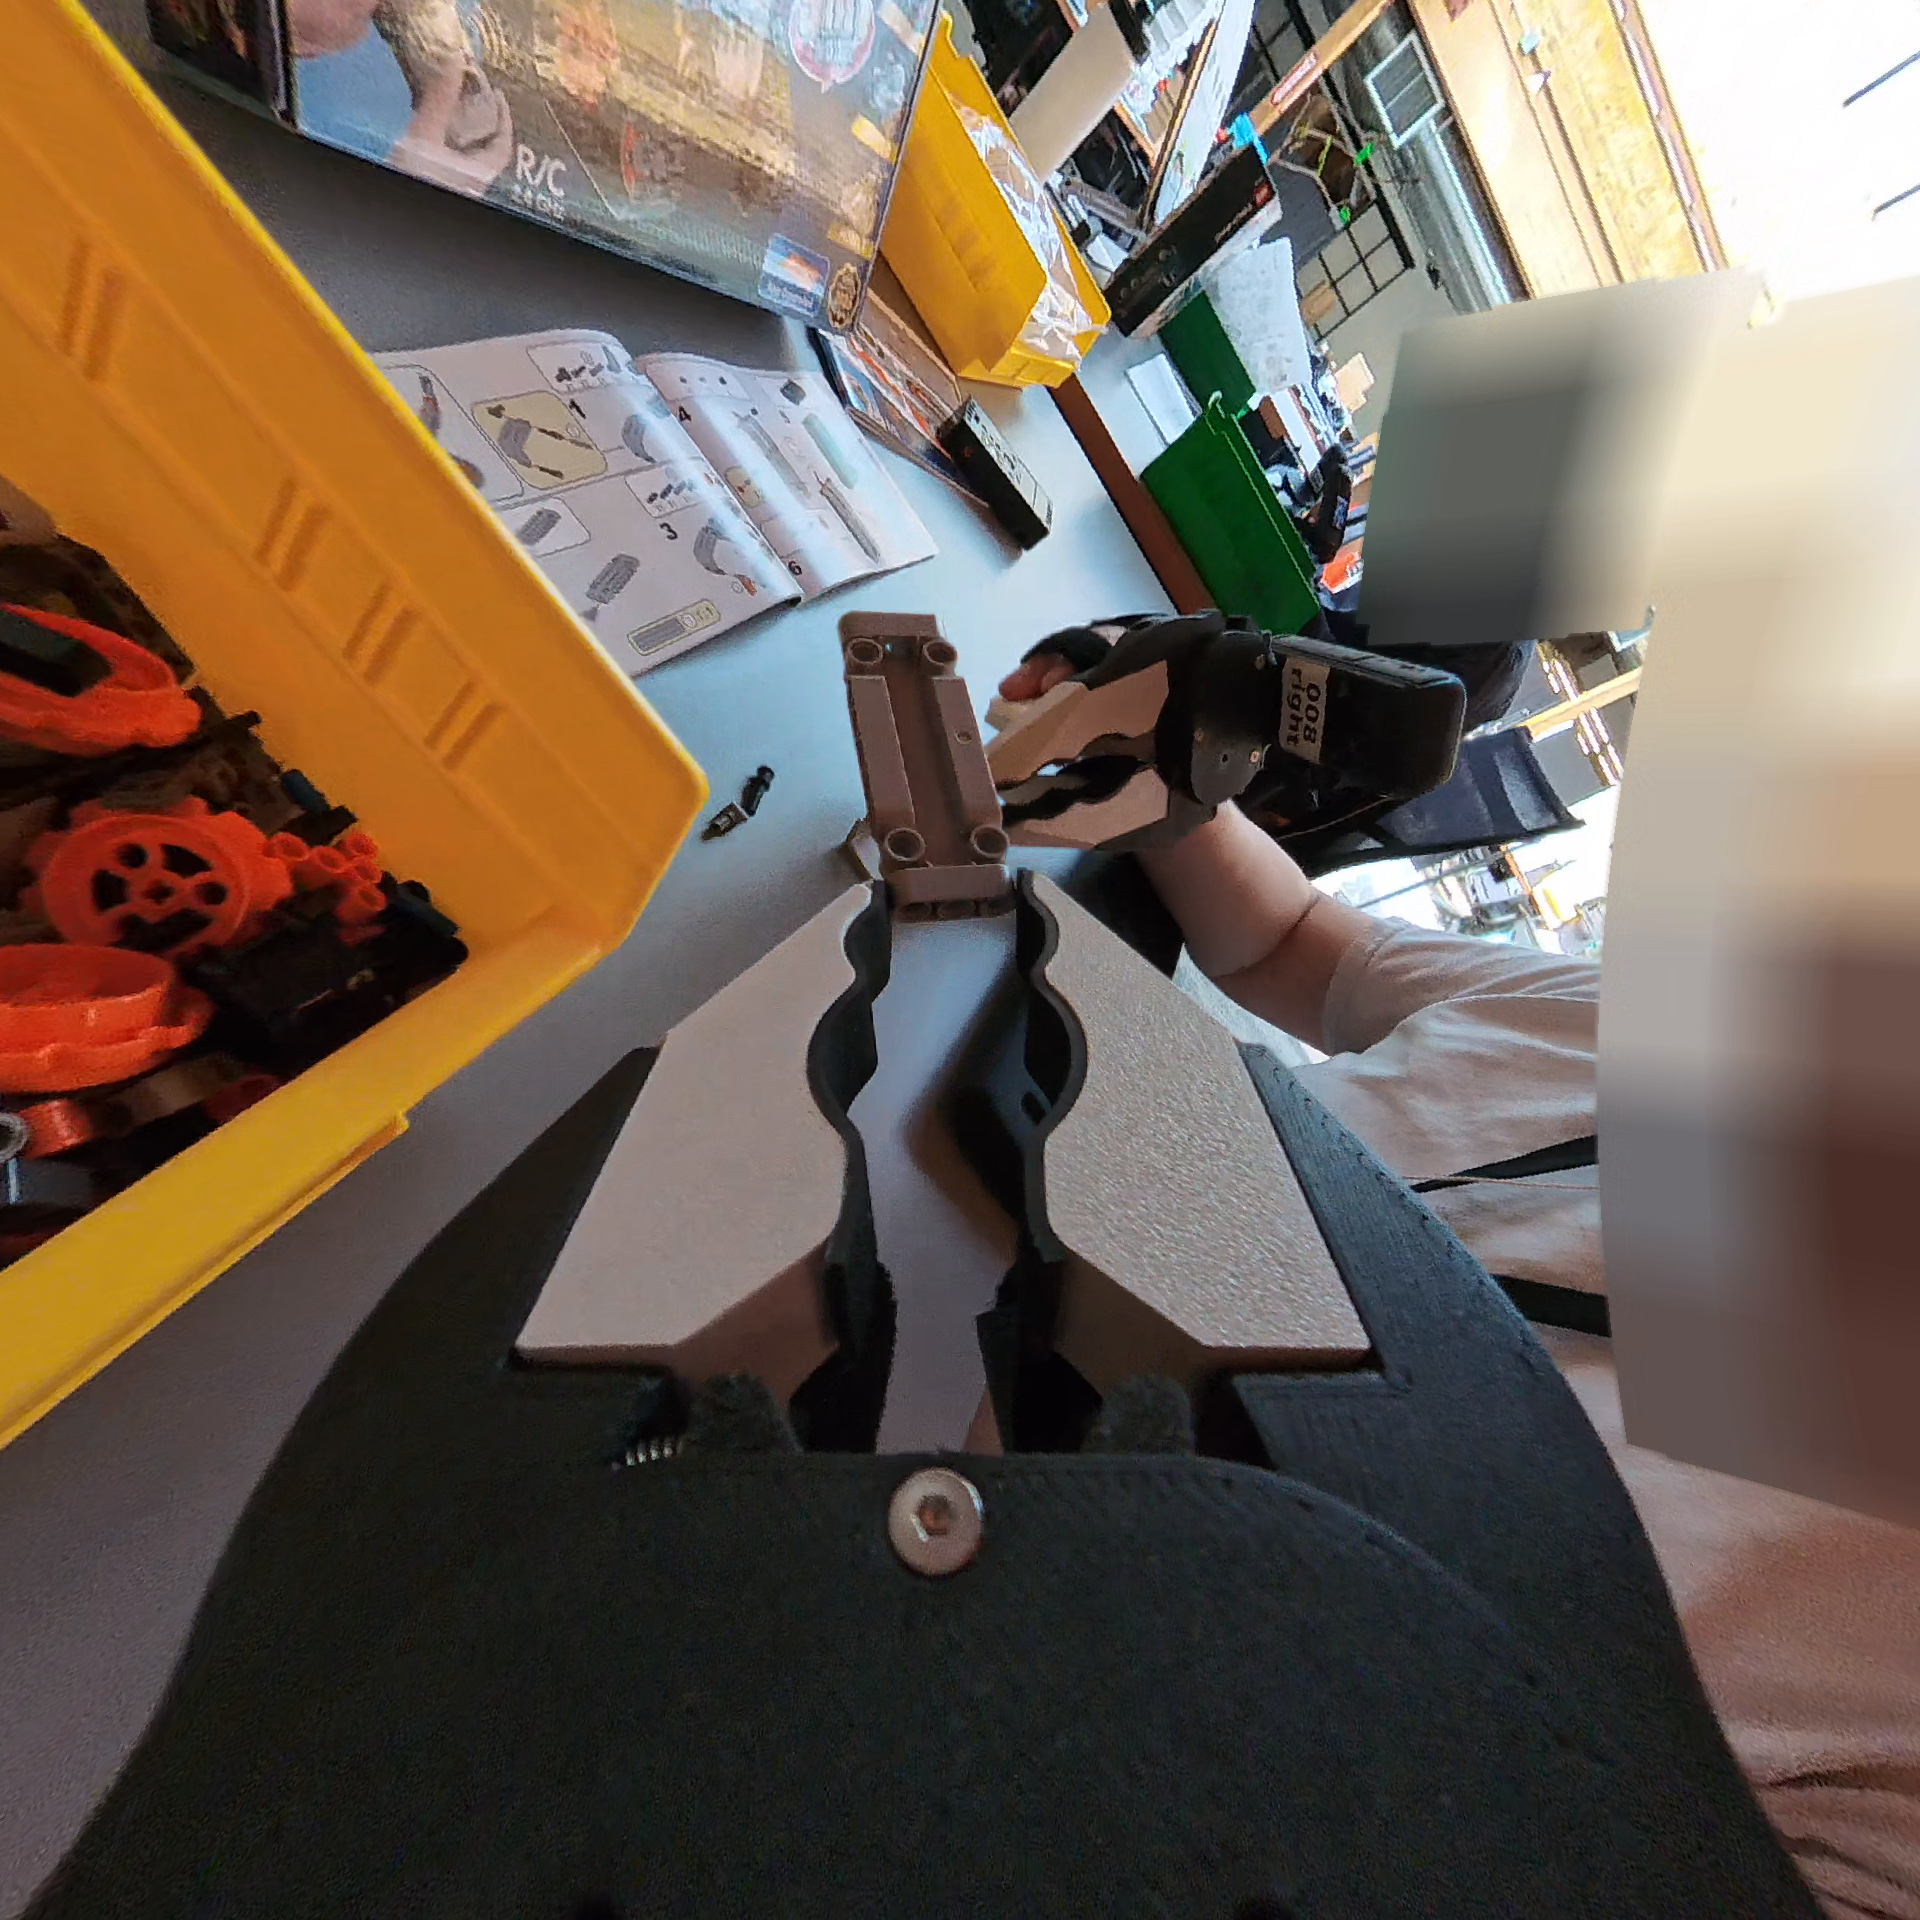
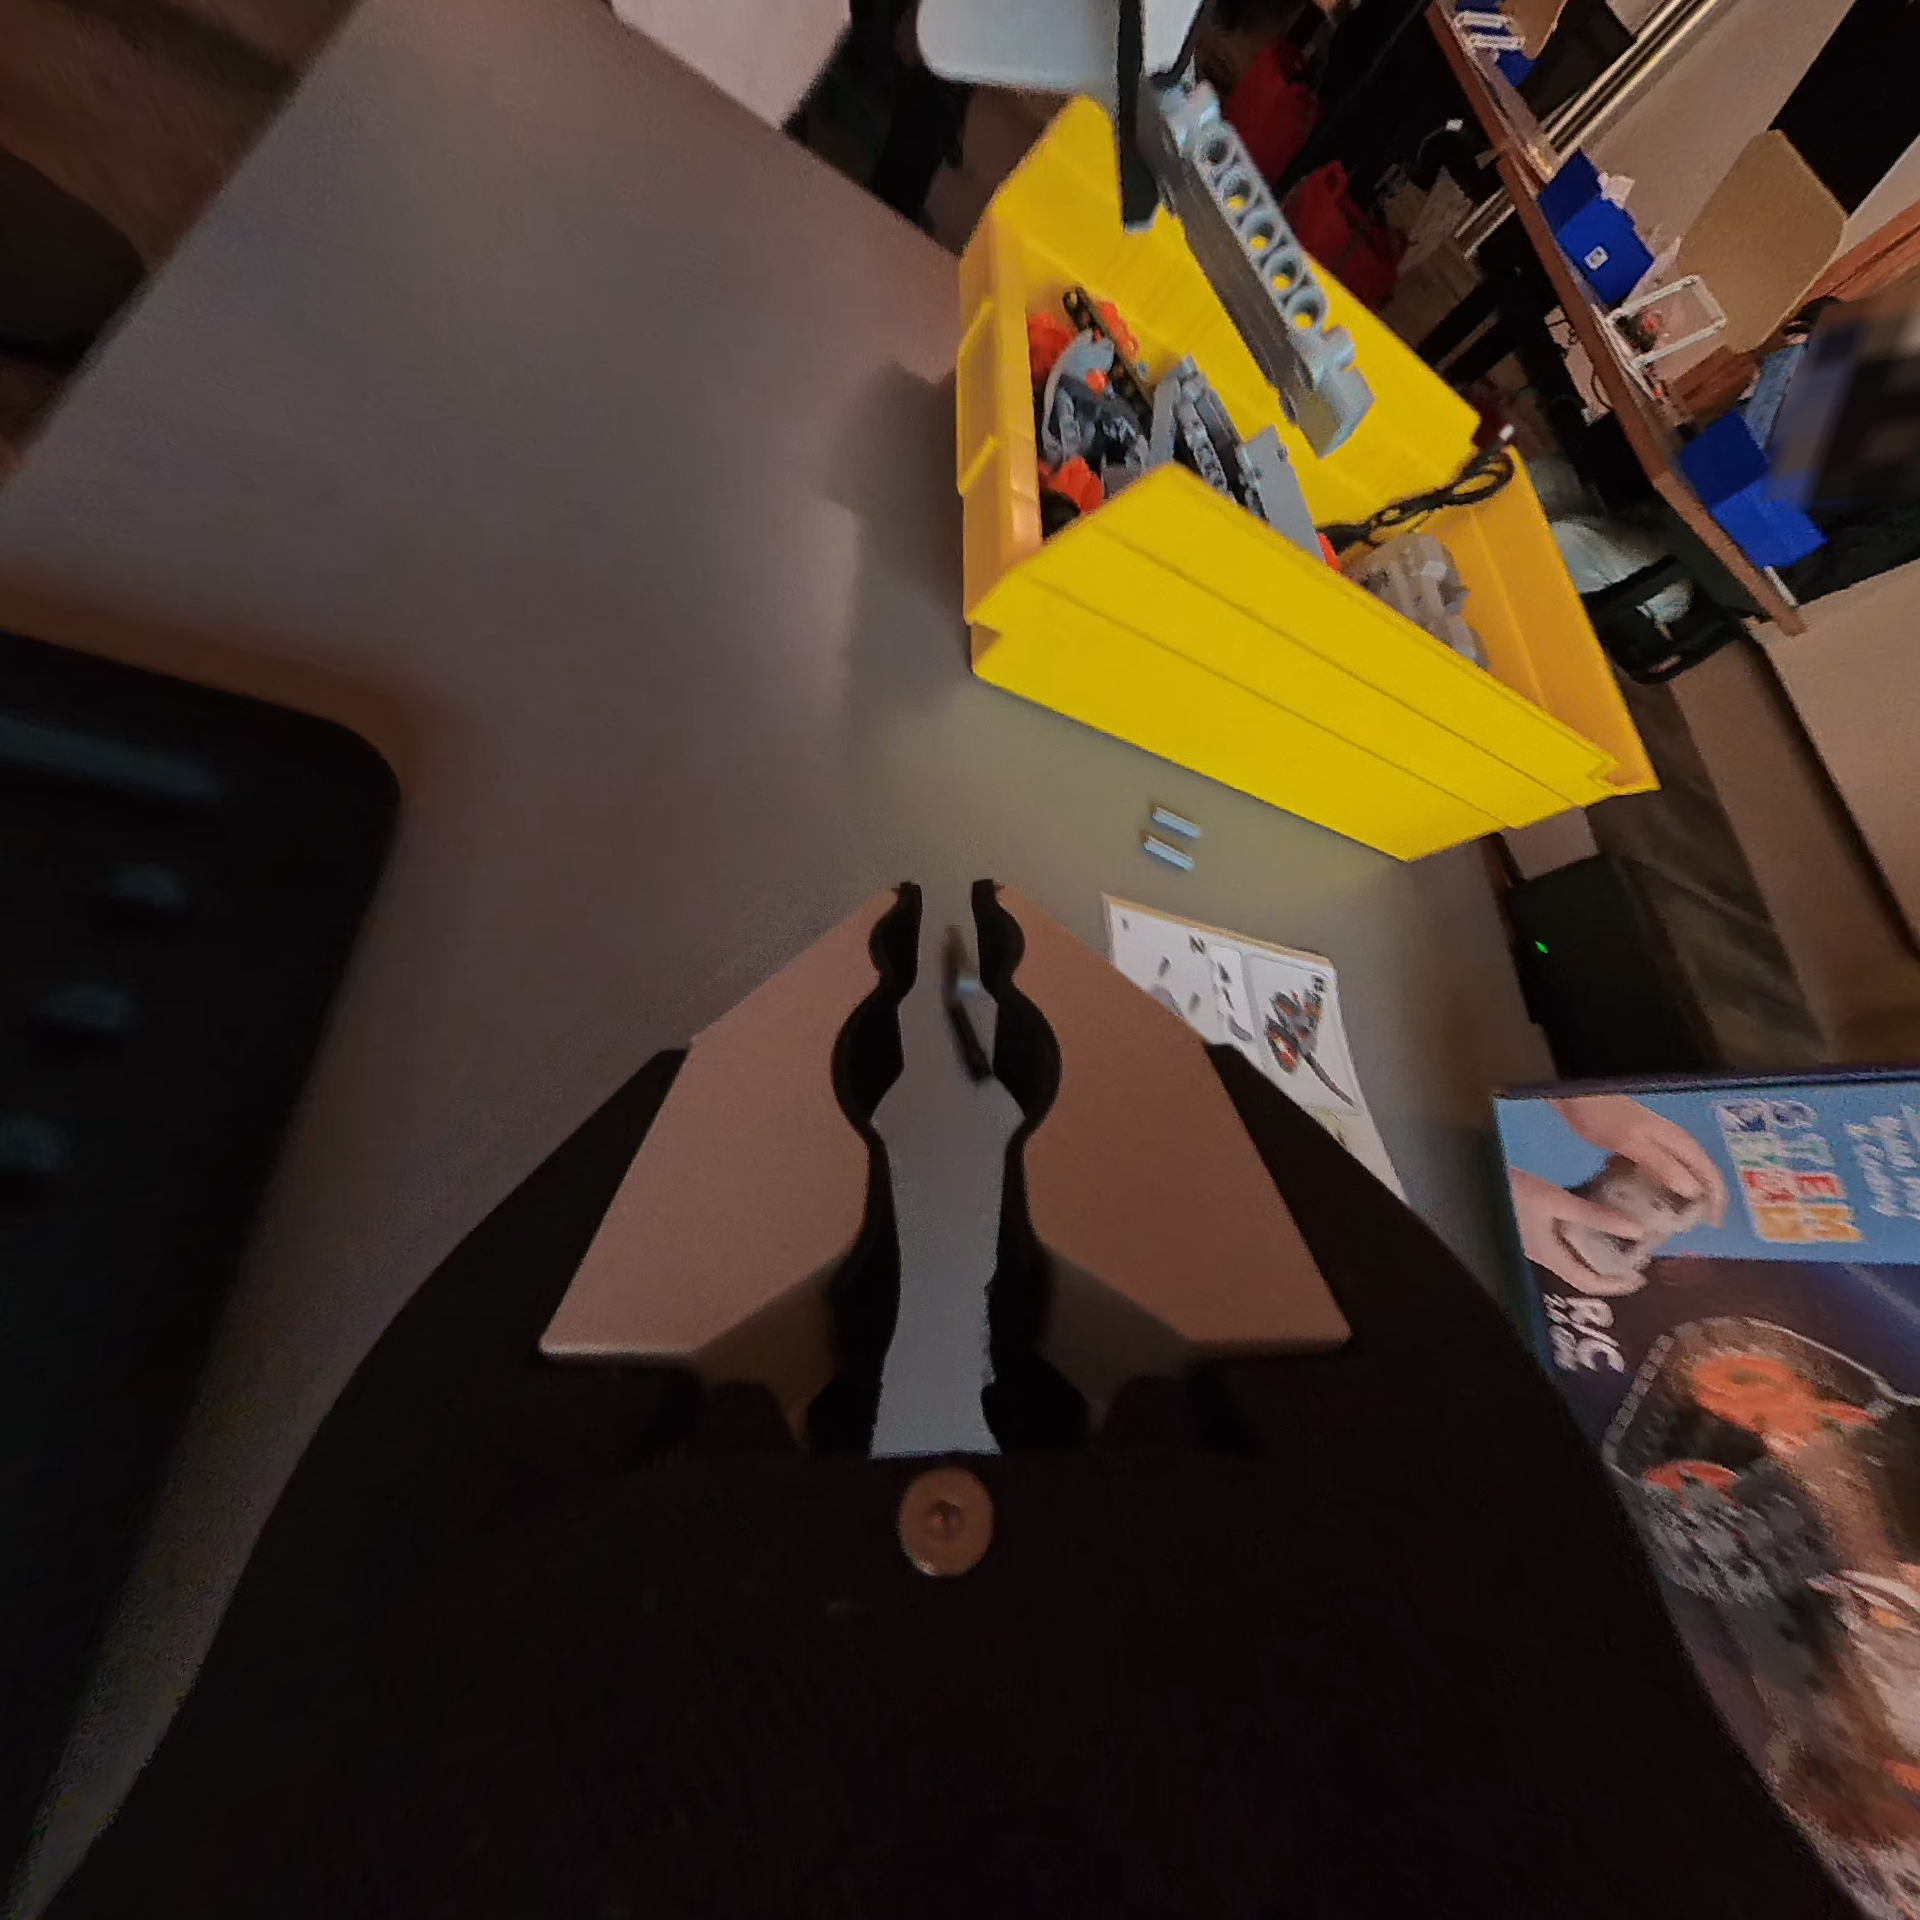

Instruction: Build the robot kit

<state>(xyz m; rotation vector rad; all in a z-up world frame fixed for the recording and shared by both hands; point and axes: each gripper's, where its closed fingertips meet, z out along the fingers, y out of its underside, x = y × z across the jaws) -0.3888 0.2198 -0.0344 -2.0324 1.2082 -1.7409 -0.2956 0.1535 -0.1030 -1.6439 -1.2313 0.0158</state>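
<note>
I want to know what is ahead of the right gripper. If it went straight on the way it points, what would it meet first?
Likely the two small grey pins on the table just beyond the right gripper; farther on, the yellow bin. Depth is unclear, so it may meet the table first.

Our right gripper [image 2: 945, 896] hangs over the grey table [image 2: 520, 468], its jaws nearly closed with a narrow gap. A small dark pin [image 2: 968, 1013], blurred, sits between them against the right-hand finger; we cannot tell whether it is pinched. Just beyond the tips lie 2 small grey pegs [image 2: 1171, 840] side by side. Past them stands a yellow bin [image 2: 1247, 665] of orange and grey building parts. An instruction booklet [image 2: 1236, 997] and a toy box [image 2: 1714, 1351] lie to the right.
</note>
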